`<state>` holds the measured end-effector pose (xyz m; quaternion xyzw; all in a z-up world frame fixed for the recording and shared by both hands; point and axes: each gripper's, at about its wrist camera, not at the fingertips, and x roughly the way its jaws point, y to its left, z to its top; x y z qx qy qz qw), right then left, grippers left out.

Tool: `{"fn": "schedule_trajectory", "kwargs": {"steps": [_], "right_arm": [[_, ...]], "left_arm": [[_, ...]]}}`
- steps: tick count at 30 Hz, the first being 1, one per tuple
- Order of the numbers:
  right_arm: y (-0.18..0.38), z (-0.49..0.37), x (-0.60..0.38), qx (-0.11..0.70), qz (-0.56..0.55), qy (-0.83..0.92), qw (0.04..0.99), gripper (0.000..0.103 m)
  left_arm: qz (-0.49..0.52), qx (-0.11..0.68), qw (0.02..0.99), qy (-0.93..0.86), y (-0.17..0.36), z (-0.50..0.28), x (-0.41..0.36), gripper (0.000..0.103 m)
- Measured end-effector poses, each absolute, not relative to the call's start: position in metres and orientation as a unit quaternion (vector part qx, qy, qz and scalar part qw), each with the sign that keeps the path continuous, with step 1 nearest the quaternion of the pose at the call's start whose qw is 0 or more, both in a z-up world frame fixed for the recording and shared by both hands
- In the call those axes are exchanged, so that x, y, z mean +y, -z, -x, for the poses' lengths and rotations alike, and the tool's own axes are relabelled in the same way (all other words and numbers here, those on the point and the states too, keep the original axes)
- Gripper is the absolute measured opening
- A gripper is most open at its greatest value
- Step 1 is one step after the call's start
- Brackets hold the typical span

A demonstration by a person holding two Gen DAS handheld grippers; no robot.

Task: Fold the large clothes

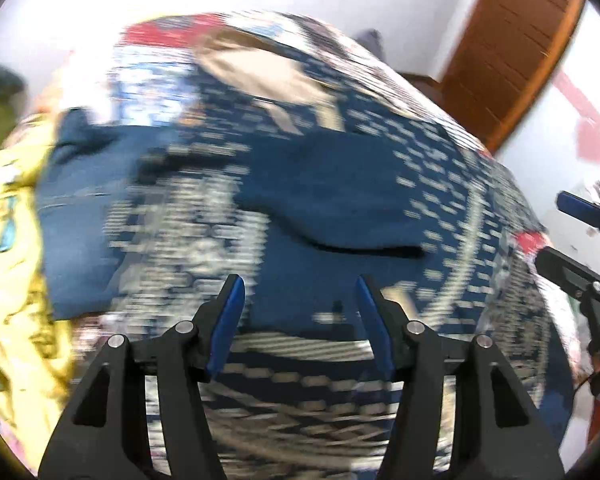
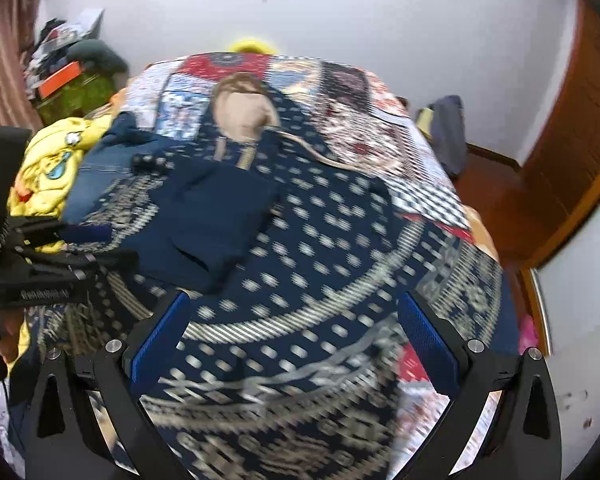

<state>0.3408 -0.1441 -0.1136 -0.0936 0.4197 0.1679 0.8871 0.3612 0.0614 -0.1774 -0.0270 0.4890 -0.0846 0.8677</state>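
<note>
A large navy garment printed with pale dots and curved woven-look bands point(image 2: 320, 264) is lying spread across the middle and lower part of both views, covering a bed whose patchwork quilt in red, white and blue point(image 2: 364, 120) is showing at the upper right. A plain dark-blue folded piece of cloth point(image 2: 216, 216) is resting on the garment left of centre in the right wrist view.

The main risk, as a judgement, is a bad grab: both views are smeared with motion blur, so the fingers may be closing on a single loose layer, or catching the plain folded piece together with the printed cloth, which would drag it out of shape. The quilt underneath could also be pinched with the hem.

The right gripper point(image 2: 296, 344) is showing its blue-padded fingers point(image 2: 160, 340) wide apart at the bottom of its frame, the printed cloth lying between and beyond them, nothing clamped. The left gripper point(image 1: 300, 320) is likewise holding its fingers point(image 1: 228, 320) apart over the printed cloth, empty; whether either is touching the fabric cannot be told.

Further out, a yellow cartoon-print blanket point(image 2: 48, 168) is bunched at the left edge, and a brown wooden door point(image 1: 512, 48) is standing at the upper right.
</note>
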Motion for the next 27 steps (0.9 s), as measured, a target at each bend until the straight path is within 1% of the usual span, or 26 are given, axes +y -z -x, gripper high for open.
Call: {"fn": "schedule_trajectory", "kwargs": {"steps": [4, 7, 10, 13, 15, 16, 18, 19, 20, 22, 23, 24, 25, 26, 27], "right_arm": [[0.117, -0.357, -0.101, 0.418, 0.119, -0.196, 0.879, 0.102], [0.127, -0.372, -0.068, 0.421, 0.140, -0.214, 0.870, 0.102], [0.148, -0.394, -0.036, 0.444, 0.152, -0.223, 0.854, 0.102], [0.172, -0.412, -0.007, 0.475, 0.160, -0.230, 0.835, 0.099], [0.186, -0.420, 0.009, 0.487, 0.170, -0.232, 0.825, 0.087], [0.190, -0.422, 0.014, 0.490, 0.175, -0.232, 0.822, 0.084], [0.201, -0.429, 0.025, 0.494, 0.184, -0.232, 0.818, 0.070], [0.203, -0.431, 0.028, 0.495, 0.187, -0.231, 0.817, 0.066], [0.207, -0.433, 0.030, 0.494, 0.191, -0.229, 0.817, 0.062], [0.208, -0.435, 0.032, 0.483, 0.196, -0.231, 0.822, 0.059], [0.207, -0.436, 0.031, 0.476, 0.201, -0.230, 0.825, 0.052], [0.206, -0.436, 0.030, 0.471, 0.208, -0.227, 0.826, 0.039], [0.205, -0.435, 0.030, 0.469, 0.212, -0.225, 0.827, 0.032], [0.203, -0.436, 0.027, 0.467, 0.212, -0.226, 0.828, 0.022], [0.200, -0.436, 0.022, 0.468, 0.206, -0.229, 0.828, 0.015]], "left_arm": [[0.025, 0.473, 0.881, 0.008, 0.177, -0.363, 0.118, 0.057], [0.011, 0.476, 0.879, -0.027, 0.191, -0.361, 0.145, 0.057], [0.017, 0.488, 0.872, -0.032, 0.208, -0.362, 0.156, 0.057], [0.028, 0.505, 0.862, -0.027, 0.227, -0.365, 0.162, 0.057], [0.026, 0.512, 0.858, -0.026, 0.238, -0.366, 0.162, 0.057], [0.024, 0.515, 0.856, -0.026, 0.244, -0.367, 0.161, 0.057], [0.027, 0.522, 0.852, -0.021, 0.253, -0.368, 0.159, 0.057], [0.029, 0.523, 0.851, -0.019, 0.257, -0.368, 0.159, 0.058], [0.031, 0.523, 0.852, -0.018, 0.260, -0.368, 0.159, 0.058], [0.032, 0.520, 0.854, -0.018, 0.264, -0.368, 0.158, 0.058], [0.032, 0.518, 0.855, -0.019, 0.265, -0.367, 0.158, 0.058], [0.032, 0.517, 0.855, -0.020, 0.264, -0.365, 0.158, 0.058], [0.032, 0.516, 0.856, -0.021, 0.264, -0.364, 0.156, 0.058], [0.031, 0.515, 0.856, -0.022, 0.265, -0.364, 0.156, 0.059], [0.028, 0.514, 0.857, -0.024, 0.265, -0.364, 0.155, 0.059]]}}
